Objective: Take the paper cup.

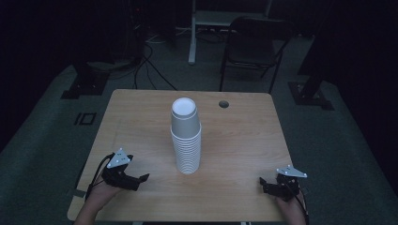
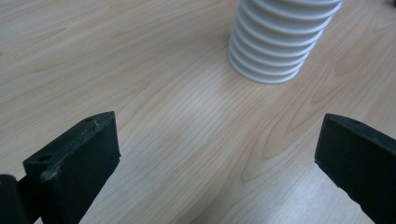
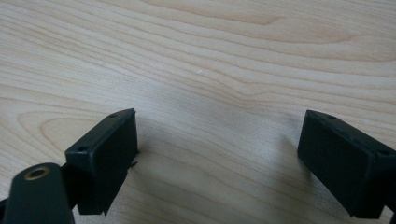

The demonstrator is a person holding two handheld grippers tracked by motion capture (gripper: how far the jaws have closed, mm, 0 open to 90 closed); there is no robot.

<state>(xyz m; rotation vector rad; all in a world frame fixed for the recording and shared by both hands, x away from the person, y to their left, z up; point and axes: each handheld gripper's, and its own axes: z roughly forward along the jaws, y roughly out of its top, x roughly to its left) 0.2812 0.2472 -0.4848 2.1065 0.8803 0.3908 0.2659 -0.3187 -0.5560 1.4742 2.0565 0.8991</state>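
A tall stack of white cups (image 1: 186, 140) stood upside down near the middle of the desk (image 1: 244, 140), rims down, probably so that single cups could be lifted off the top one at a time. The left hand-held gripper (image 1: 141, 178) lay near the front left corner, its jaws spread wide with nothing between them and aimed toward the foot of the stack, which showed in the left gripper view at the upper right (image 2: 280, 42); that looked like the start of a reach for the cups. The right hand-held gripper (image 1: 264, 183) sat near the front right corner, well apart from the stack, jaws likewise wide and empty over bare wood in the right gripper view, seemingly waiting its turn. Nothing on the desk stood between either hand-held gripper and the cups; a small round hole (image 1: 224, 104) lay near the far edge. Beyond the desk, a dark chair (image 1: 256, 44) and floor cables (image 1: 150, 61) stood well clear.
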